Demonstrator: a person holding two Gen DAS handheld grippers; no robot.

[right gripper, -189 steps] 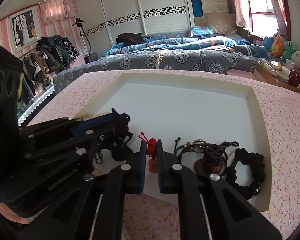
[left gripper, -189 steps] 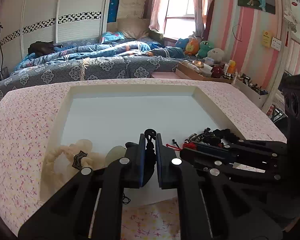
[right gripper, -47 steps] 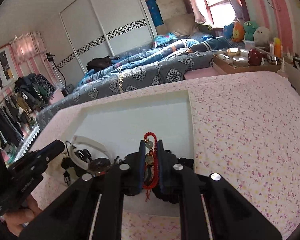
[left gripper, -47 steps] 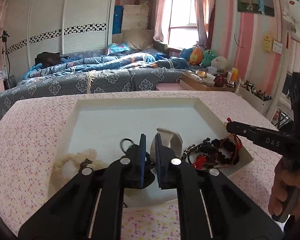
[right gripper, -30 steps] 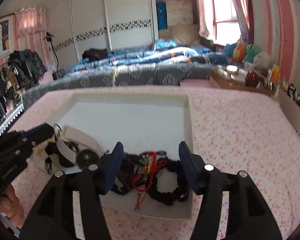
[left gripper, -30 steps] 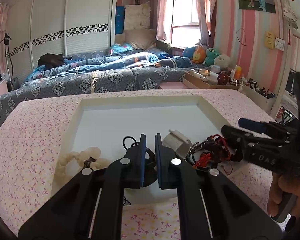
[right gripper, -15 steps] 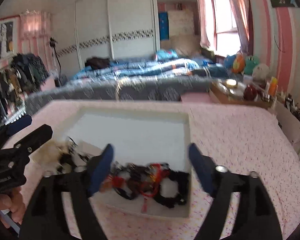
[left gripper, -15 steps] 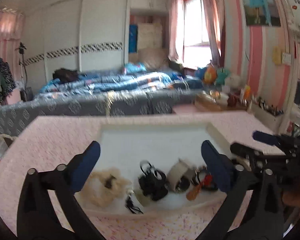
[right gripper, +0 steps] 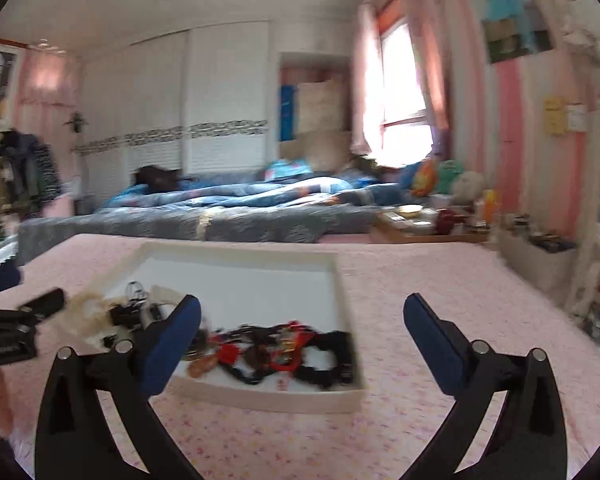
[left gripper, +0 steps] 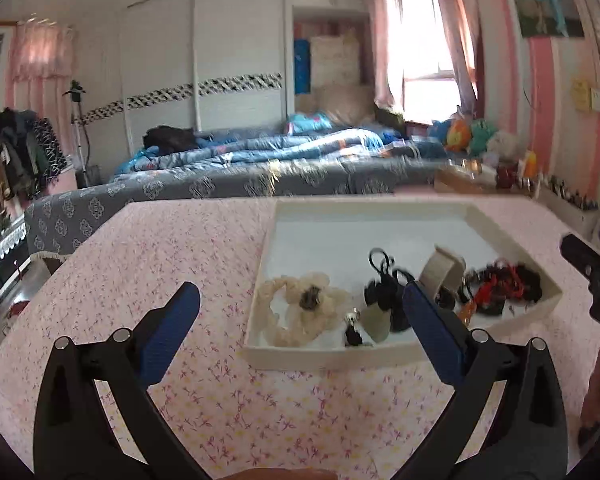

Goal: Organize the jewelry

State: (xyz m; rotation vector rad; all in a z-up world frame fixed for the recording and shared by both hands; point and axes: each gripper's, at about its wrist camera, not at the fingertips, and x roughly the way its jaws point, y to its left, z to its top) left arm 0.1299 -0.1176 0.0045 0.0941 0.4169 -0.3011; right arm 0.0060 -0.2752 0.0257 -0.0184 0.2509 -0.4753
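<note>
A white tray (left gripper: 512, 232) sits on the pink floral table (left gripper: 148, 248). Along its near side lie a cream scrunchie (left gripper: 300, 308), a black hair tie bundle (left gripper: 384, 288), a white cuff (left gripper: 442, 270) and a pile of red and black bracelets (left gripper: 500, 284). My left gripper (left gripper: 300, 308) is wide open and empty, held back above the table in front of the tray. My right gripper (right gripper: 300, 320) is wide open and empty too, above the tray's near right part; the tray rim (right gripper: 342, 280) and the bracelet pile (right gripper: 284, 344) show below it.
A bed with blue bedding (left gripper: 260, 152) stands behind the table. A wooden tray of small items (right gripper: 420, 224) and a white bin (right gripper: 536, 256) stand at the right by the striped wall. A clothes rack (left gripper: 16, 152) is at the far left.
Both grippers let go of their pieces in the tray, opened wide and drew back and up. The black hair ties and red bracelet now lie in the tray.
</note>
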